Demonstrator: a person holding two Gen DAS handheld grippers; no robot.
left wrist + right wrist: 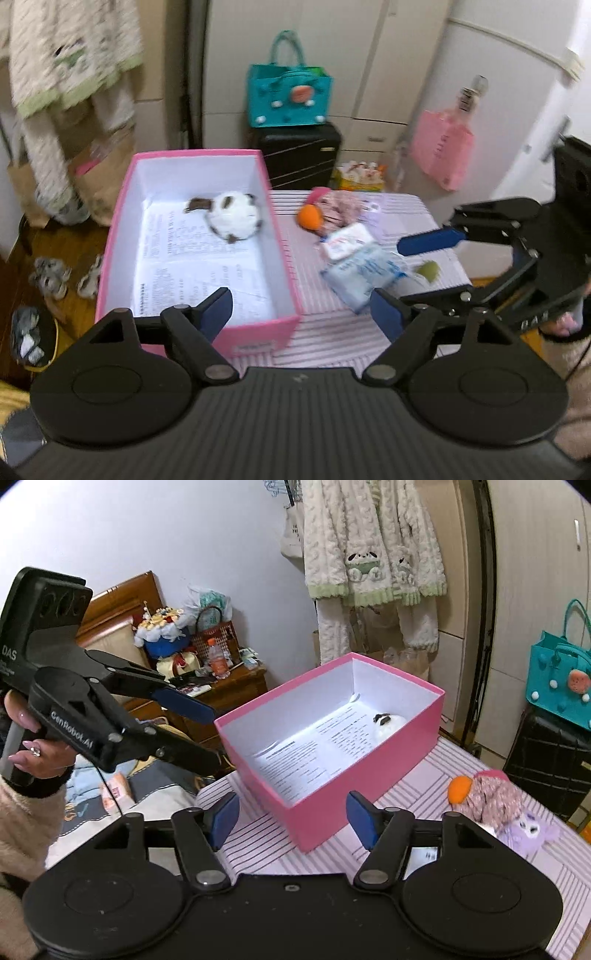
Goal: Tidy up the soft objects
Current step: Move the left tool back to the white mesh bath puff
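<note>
Both grippers fill the near edge of my views, and both stand wide apart with nothing between the fingers: the left gripper (pixel 303 314) hangs over the near end of the pink box (pixel 258 332), while the right gripper (pixel 291 819) sits over the striped table (pixel 258 845) at the box's near corner.

Largest first: the box already holds a white plush (pixel 234 216) at its far end, on printed paper. Still outside it, on the table, lie the pale blue packets (pixel 364 269) and the pink toy with the orange beak (pixel 332 212), close beside each other.

I judge the next pick belongs to my right gripper, whose fingers hover just above the packets in the left view. I would come down squarely, pinch the middle of one item only, and lift clear of its neighbour before crossing the box wall.

Only the right view shows a small purple plush (pixel 528 830) beside the pink toy; only the left view shows the packets.
</note>
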